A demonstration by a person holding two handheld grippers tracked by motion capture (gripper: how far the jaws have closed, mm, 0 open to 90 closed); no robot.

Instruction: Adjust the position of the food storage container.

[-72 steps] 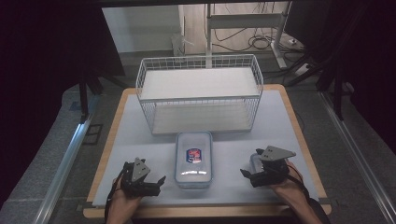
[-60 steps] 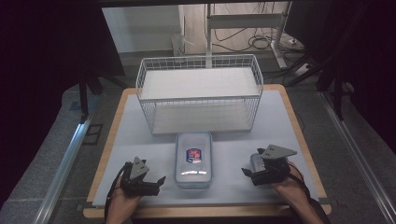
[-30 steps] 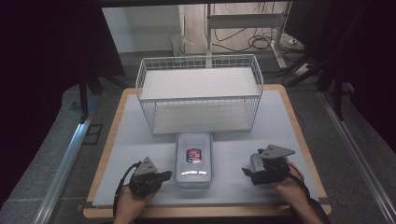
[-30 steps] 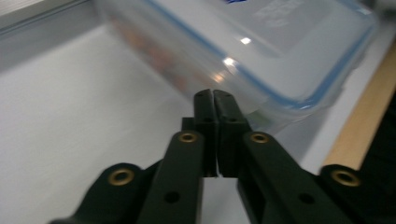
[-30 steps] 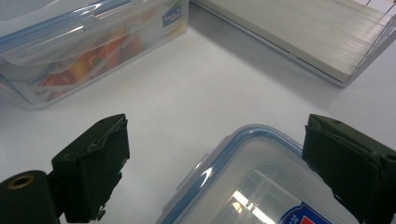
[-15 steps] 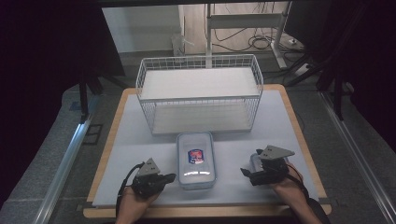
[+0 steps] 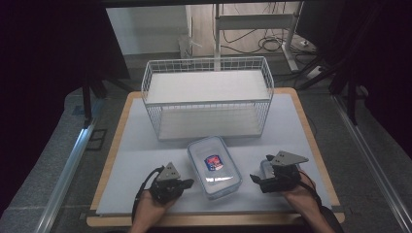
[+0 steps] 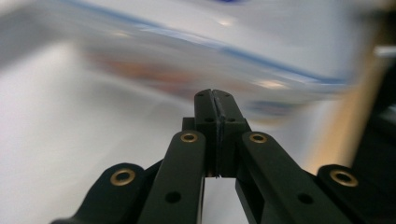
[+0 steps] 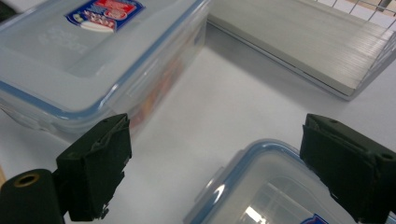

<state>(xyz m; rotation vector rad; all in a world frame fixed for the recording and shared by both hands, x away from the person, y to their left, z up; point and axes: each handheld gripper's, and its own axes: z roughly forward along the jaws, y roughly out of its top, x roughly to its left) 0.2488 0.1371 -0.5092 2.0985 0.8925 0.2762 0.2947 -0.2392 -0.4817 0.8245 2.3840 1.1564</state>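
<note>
A clear lidded container (image 7: 214, 167) with a blue rim and a red-and-blue sticker lies on the white mat near the front, middle. My left gripper (image 7: 190, 183) sits just left of it, pointing at its side. In the left gripper view the left gripper (image 8: 214, 95) has its jaws pressed together with nothing between them, and the container (image 8: 261, 51) is a blur close ahead. My right gripper (image 7: 253, 178) is to the container's right, over a second, smaller container (image 7: 265, 166). In the right gripper view the right gripper (image 9: 217, 140) stands wide open above that smaller container (image 9: 261, 191), its pads apart from it.
A white wire basket (image 7: 209, 60) with a pale shelf board (image 9: 303, 42) inside stands behind the container. The mat (image 7: 136, 160) covers a wooden table top (image 7: 108, 160). Dark stands, metal rails and cables surround the table.
My left gripper has slid right, up close to the lidded container's left side. The right gripper and both containers have stayed where they were.
</note>
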